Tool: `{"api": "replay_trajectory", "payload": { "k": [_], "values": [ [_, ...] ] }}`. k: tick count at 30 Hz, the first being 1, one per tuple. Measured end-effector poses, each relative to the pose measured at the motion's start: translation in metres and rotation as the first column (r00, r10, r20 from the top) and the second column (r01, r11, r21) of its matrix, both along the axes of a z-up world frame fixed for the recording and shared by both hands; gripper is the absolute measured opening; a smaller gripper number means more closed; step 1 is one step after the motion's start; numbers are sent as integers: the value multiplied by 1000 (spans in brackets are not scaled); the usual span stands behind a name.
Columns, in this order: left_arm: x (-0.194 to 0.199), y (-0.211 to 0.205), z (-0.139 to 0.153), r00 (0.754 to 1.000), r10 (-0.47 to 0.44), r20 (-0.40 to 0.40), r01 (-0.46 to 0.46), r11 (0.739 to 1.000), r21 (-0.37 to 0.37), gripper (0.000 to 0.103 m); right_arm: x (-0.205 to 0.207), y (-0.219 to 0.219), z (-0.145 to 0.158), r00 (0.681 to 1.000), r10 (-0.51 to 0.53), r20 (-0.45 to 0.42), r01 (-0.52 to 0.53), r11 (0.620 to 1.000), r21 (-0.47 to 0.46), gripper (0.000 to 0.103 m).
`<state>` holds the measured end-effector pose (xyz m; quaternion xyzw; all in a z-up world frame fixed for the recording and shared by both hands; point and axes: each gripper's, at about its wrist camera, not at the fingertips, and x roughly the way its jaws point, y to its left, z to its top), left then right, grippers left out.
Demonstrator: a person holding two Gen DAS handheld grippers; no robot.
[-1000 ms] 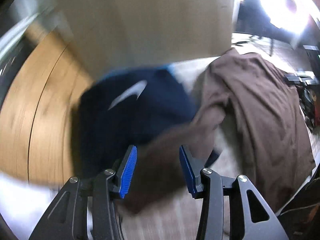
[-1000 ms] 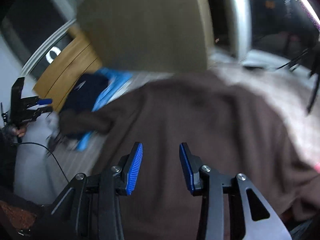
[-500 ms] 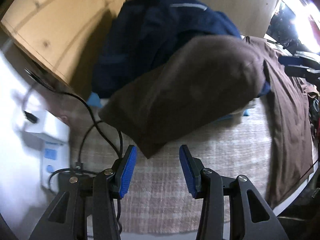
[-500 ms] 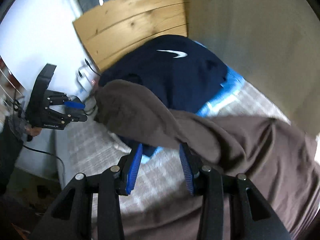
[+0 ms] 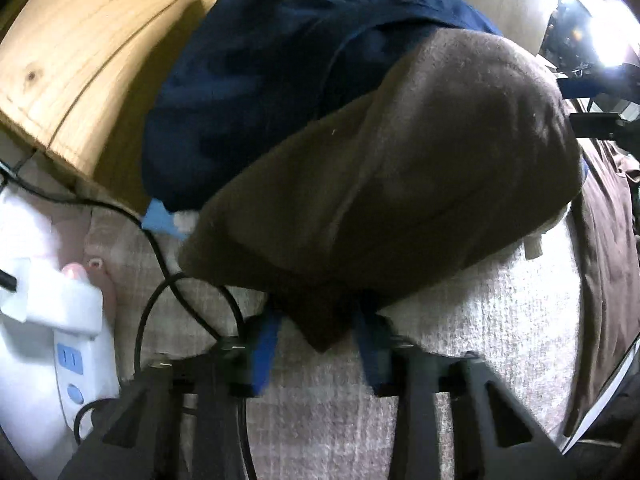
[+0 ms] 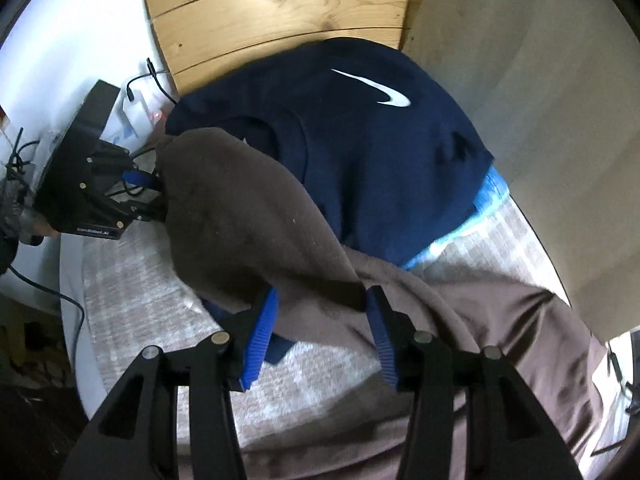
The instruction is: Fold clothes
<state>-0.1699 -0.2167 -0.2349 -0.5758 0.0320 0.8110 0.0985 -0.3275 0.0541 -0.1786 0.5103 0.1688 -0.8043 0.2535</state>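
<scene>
Brown garment — a soft, fleecy piece spread over the pale checked bed cover, one sleeve stretched across a folded navy sweatshirt with a white swoosh mark. The navy sweatshirt sits on a light blue item against the wooden headboard, beside a beige wall. Left tongs — pointing steeply down at the sleeve's cuff end; the blue pads flank the cuff tip, the jaws have just been closing on it, and the view is too blurred to tell whether they press the cloth yet. Right tongs — jaws partly apart and just opening wider, straddling the sleeve nearer the garment's body; the cloth bunches between the pads, the right pad touching it, with no clear squeeze. In the right wrist view the left tongs appear at the sleeve's far end, held by a person's hand. Also present: a white power strip and black cables at the bed's edge.
</scene>
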Motion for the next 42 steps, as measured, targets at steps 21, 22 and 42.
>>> {"api": "replay_trajectory", "payload": {
  "k": [21, 22, 42],
  "values": [
    [112, 37, 99, 981, -70, -182, 76, 997, 29, 12, 52, 10, 40, 999, 39, 2, -38, 982, -185, 46],
    [119, 39, 95, 980, -64, -186, 73, 996, 44, 12, 56, 1, 37, 998, 52, 24, -45, 976, -214, 48],
    [180, 9, 17, 999, 50, 4, -50, 993, 105, 13, 93, -67, -52, 925, -79, 371, 218, 911, -350, 49]
  ]
}}
